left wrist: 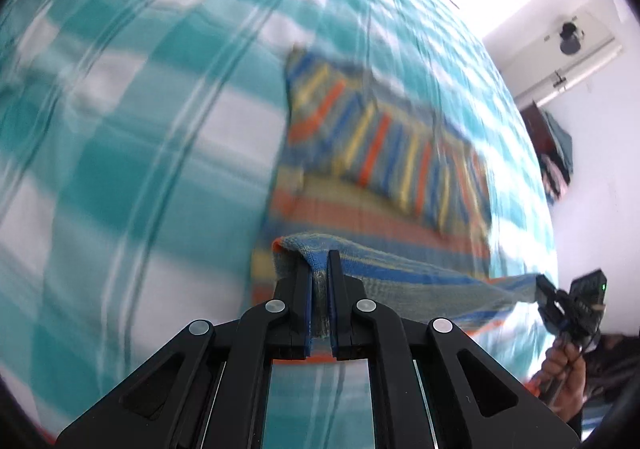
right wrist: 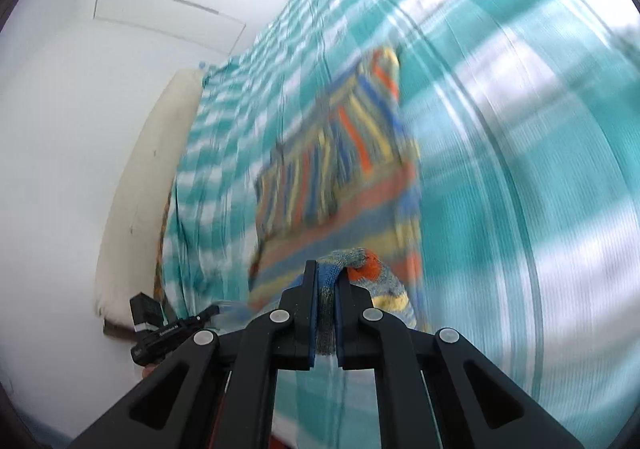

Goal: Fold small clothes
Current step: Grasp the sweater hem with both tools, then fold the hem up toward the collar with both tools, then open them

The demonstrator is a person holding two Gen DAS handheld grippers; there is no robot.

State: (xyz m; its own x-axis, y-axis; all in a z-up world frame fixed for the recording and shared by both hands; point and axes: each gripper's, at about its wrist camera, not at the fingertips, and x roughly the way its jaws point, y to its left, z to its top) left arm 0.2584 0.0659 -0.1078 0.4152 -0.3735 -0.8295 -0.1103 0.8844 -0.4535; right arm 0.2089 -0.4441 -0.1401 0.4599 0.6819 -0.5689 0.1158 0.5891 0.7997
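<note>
left gripper (left wrist: pixel 319 261) clamped on one near corner of the striped knit garment (left wrist: pixel 384 165); right gripper (right wrist: pixel 326 273) clamped on the other near corner. near hem lifted and stretched between them, the rest lying on the teal checked bedspread (left wrist: pixel 120 137) toward the bed's far edge. both views blurred. judgement: fold in progress. keep the hem taut and level, carry both corners evenly to the far hem, release only once edges align.
</note>
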